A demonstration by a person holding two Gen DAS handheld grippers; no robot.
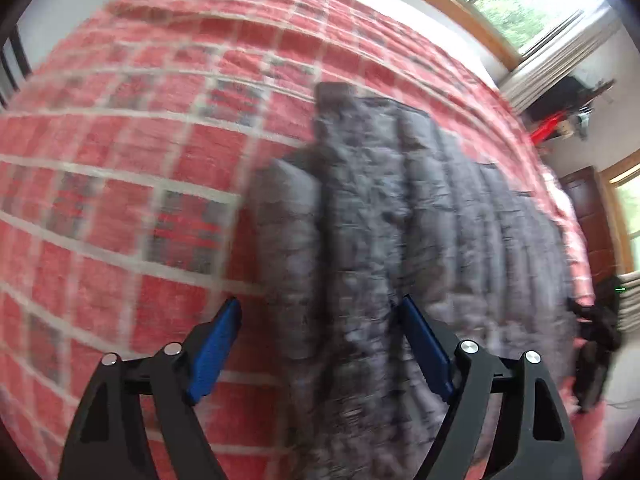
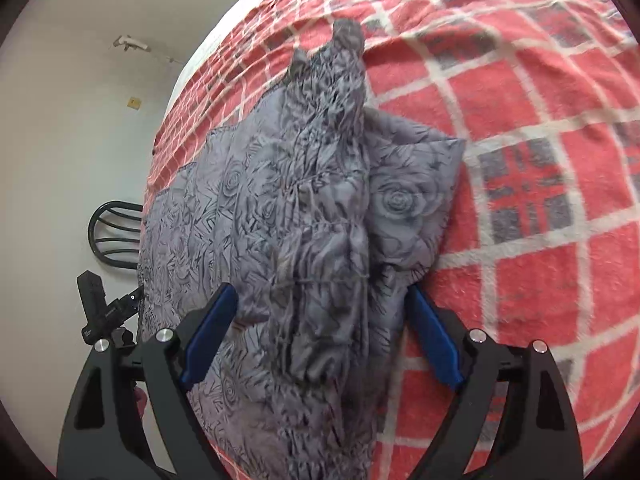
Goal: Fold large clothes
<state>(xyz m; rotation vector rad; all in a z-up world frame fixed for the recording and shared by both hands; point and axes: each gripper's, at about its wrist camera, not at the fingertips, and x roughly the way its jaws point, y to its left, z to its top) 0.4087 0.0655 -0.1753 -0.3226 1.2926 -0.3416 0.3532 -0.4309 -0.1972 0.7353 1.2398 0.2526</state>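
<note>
Left gripper [image 1: 320, 344]: blue pads standing wide apart, hovering over the garment, gripping nothing. Right gripper [image 2: 322, 332]: fingers likewise spread, fabric lying between them untouched. Grey quilted rose-print garment [image 2: 304, 216]: lying bunched and partly folded on the red plaid blanket [image 2: 520, 160]. Black chair [image 2: 112, 232]: standing beside the bed.

Grey quilted garment [image 2: 304, 208] printed all over with darker grey roses and leaves, lying on a red blanket [image 2: 520, 240] crossed by a white grid with dark grey checked squares. Black right gripper [image 2: 322, 304] and black left gripper [image 1: 320, 316], each with blue pads. White wall [image 2: 80, 140] on the left; black chair back [image 2: 114, 232] nearby; wooden window frame [image 1: 452, 4], green beyond
</note>
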